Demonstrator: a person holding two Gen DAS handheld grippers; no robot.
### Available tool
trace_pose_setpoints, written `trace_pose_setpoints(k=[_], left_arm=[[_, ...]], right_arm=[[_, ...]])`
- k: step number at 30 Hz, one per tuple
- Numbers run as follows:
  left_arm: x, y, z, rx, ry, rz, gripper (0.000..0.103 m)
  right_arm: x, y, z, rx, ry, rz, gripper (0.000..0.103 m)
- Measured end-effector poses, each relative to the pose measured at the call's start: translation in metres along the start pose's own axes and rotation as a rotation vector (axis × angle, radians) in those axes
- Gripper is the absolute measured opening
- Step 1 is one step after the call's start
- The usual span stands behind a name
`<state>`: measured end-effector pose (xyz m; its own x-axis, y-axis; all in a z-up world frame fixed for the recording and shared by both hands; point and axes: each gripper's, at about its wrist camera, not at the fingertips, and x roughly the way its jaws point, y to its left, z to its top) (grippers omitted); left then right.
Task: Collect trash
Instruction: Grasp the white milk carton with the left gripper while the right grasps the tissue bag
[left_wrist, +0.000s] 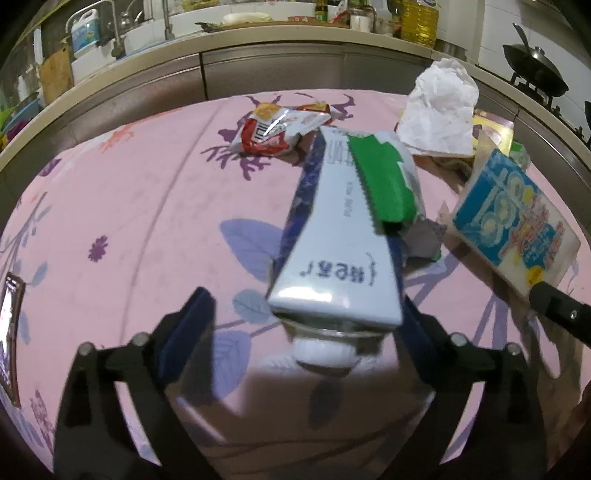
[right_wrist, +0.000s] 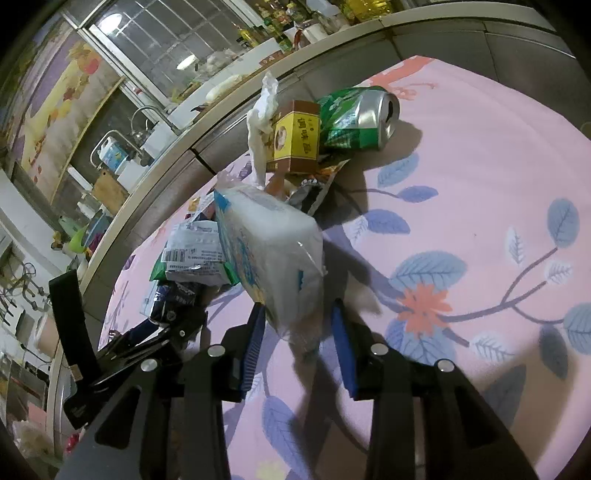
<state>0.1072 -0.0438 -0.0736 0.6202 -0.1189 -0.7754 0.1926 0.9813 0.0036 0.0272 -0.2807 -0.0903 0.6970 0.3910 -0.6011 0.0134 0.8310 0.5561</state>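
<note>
A white milk carton (left_wrist: 332, 266) with a blue side and a white cap lies on the pink flowered tablecloth (left_wrist: 129, 206). It lies between the wide-open fingers of my left gripper (left_wrist: 303, 299); the left pad stands clear of it. A torn green wrapper (left_wrist: 384, 181) rests on the carton. My right gripper (right_wrist: 297, 308) is open around the near end of a blue-and-white tissue pack (right_wrist: 273, 240), with a gap at the right pad. Beyond the pack lie a crushed green can (right_wrist: 354, 118), a small yellow-brown box (right_wrist: 295, 140) and a white tissue (right_wrist: 262, 122).
A red snack wrapper (left_wrist: 277, 129) and crumpled white paper (left_wrist: 439, 107) lie at the table's far side. A kitchen counter (left_wrist: 258, 40) with bottles and a sink runs behind the table. A wok (left_wrist: 535, 70) sits on the stove at right.
</note>
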Motion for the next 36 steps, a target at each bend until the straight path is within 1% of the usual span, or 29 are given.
trace_pose_setpoints(k=[1, 5, 7, 9, 10, 11, 13, 14, 16, 18, 22, 36], left_arm=[[0.001, 0.001, 0.000, 0.002, 0.003, -0.001, 0.097], [0.003, 0.002, -0.001, 0.015, 0.001, -0.008, 0.097], [0.003, 0.003, -0.001, 0.018, -0.001, -0.011, 0.097], [0.003, 0.003, -0.002, 0.022, -0.001, -0.014, 0.097], [0.004, 0.003, -0.002, 0.024, 0.000, -0.015, 0.097], [0.003, 0.003, -0.002, 0.028, -0.001, -0.018, 0.097], [0.003, 0.003, -0.002, 0.030, 0.000, -0.018, 0.097], [0.003, 0.003, -0.002, 0.031, 0.001, -0.018, 0.097], [0.003, 0.003, -0.002, 0.032, 0.002, -0.018, 0.097], [0.002, 0.002, -0.002, 0.036, 0.003, -0.019, 0.097], [0.002, 0.002, -0.002, 0.040, 0.003, -0.023, 0.097], [0.000, 0.002, -0.006, 0.050, 0.003, -0.031, 0.097]], right_arm=[[0.000, -0.001, -0.001, 0.000, -0.006, 0.006, 0.036], [-0.001, -0.004, -0.004, -0.005, -0.023, 0.045, 0.041], [-0.002, -0.006, -0.005, -0.003, -0.030, 0.090, 0.052], [-0.002, -0.005, -0.006, -0.018, -0.032, 0.117, 0.059], [-0.002, -0.003, -0.006, -0.033, -0.028, 0.117, 0.065], [-0.001, 0.002, -0.007, -0.057, -0.023, 0.117, 0.067], [0.000, 0.009, -0.009, -0.094, -0.017, 0.120, 0.079], [0.000, 0.011, -0.009, -0.104, -0.016, 0.120, 0.081], [0.002, 0.016, -0.011, -0.128, -0.017, 0.124, 0.089], [0.002, 0.017, -0.012, -0.129, -0.020, 0.143, 0.093], [0.003, 0.020, -0.012, -0.141, -0.012, 0.151, 0.097], [0.004, 0.025, -0.015, -0.143, -0.019, 0.156, 0.097]])
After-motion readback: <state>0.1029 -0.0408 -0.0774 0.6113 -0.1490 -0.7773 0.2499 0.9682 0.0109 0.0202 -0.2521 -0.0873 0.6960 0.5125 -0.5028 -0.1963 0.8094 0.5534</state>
